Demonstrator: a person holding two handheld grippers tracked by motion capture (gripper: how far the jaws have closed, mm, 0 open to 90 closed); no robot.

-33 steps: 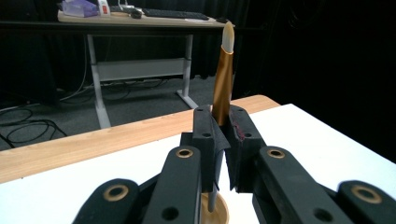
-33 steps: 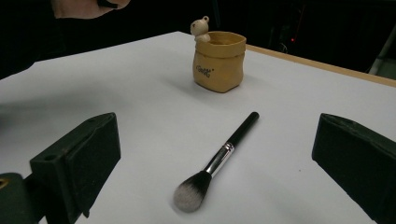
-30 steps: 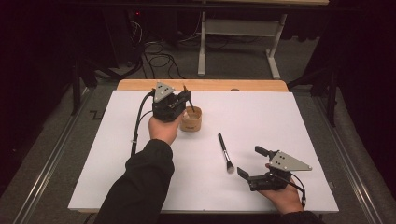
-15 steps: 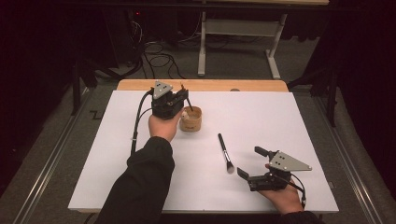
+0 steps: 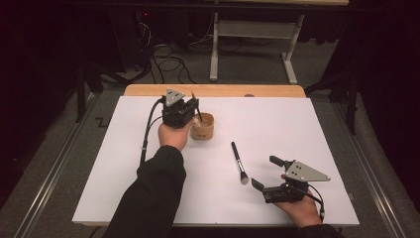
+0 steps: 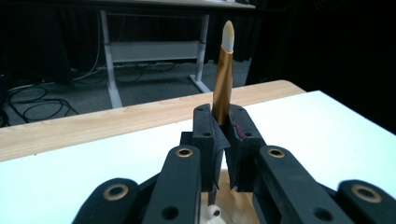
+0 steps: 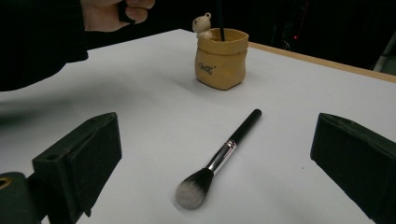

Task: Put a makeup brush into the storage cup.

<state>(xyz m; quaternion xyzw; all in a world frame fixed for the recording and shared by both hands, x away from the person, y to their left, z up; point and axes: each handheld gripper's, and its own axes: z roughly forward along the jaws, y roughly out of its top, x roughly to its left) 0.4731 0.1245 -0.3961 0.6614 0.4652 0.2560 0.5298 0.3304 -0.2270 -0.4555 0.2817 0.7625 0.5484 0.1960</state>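
My left gripper (image 5: 194,110) is shut on a gold-handled brush (image 6: 223,79) that stands upright with its pale tip on top. The brush's dark lower end reaches down into a small yellow-brown pot (image 5: 203,128), which carries a little bear figure (image 7: 202,24) on its rim. In the left gripper view the pot (image 6: 236,201) shows just below the closed jaws. A black makeup brush (image 5: 238,157) lies flat on the white table top, bristles toward me. My right gripper (image 5: 266,172) rests open near the front right, and the black brush (image 7: 224,151) lies ahead of its wide jaws, untouched.
The white sheet (image 5: 322,129) covers the table, with a wooden strip (image 5: 218,90) along the far edge. Behind it a metal desk frame (image 5: 250,29) stands on the floor, with loose cables (image 5: 168,62) beside it. The left sleeve (image 5: 153,198) crosses the front left.
My left gripper has sunk a little over the pot with the gold brush in it. The right gripper and the black brush have stayed where they were.
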